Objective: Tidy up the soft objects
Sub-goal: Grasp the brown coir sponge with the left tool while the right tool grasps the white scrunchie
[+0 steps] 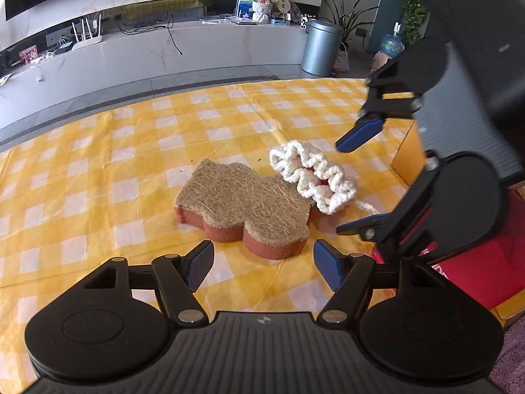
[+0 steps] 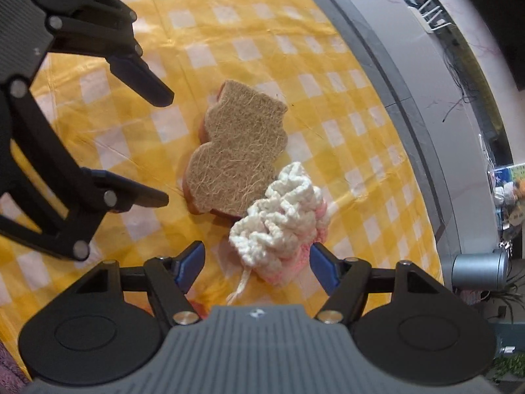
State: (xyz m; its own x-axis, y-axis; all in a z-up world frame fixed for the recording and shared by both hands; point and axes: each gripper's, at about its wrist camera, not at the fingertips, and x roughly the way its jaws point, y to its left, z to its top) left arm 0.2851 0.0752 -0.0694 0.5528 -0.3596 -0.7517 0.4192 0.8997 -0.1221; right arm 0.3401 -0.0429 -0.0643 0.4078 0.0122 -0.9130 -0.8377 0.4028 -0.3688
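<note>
A tan-topped, reddish-brown shaped sponge (image 1: 242, 205) lies flat on the yellow checked cloth (image 1: 98, 177); it also shows in the right wrist view (image 2: 239, 154). A white and pink crocheted piece (image 1: 313, 175) lies against its right side, also seen in the right wrist view (image 2: 279, 226). My left gripper (image 1: 262, 262) is open, its fingers just short of the sponge's near edge. My right gripper (image 2: 256, 262) is open, its fingers on either side of the crocheted piece's near end; it shows from the side in the left wrist view (image 1: 344, 187). The left gripper (image 2: 164, 147) appears at left in the right wrist view.
A red item (image 1: 475, 269) and an orange box edge (image 1: 407, 161) sit at the right of the cloth. Beyond the cloth's far edge are a grey floor strip, a white marble bench (image 1: 164, 52) and a grey bin (image 1: 320, 47).
</note>
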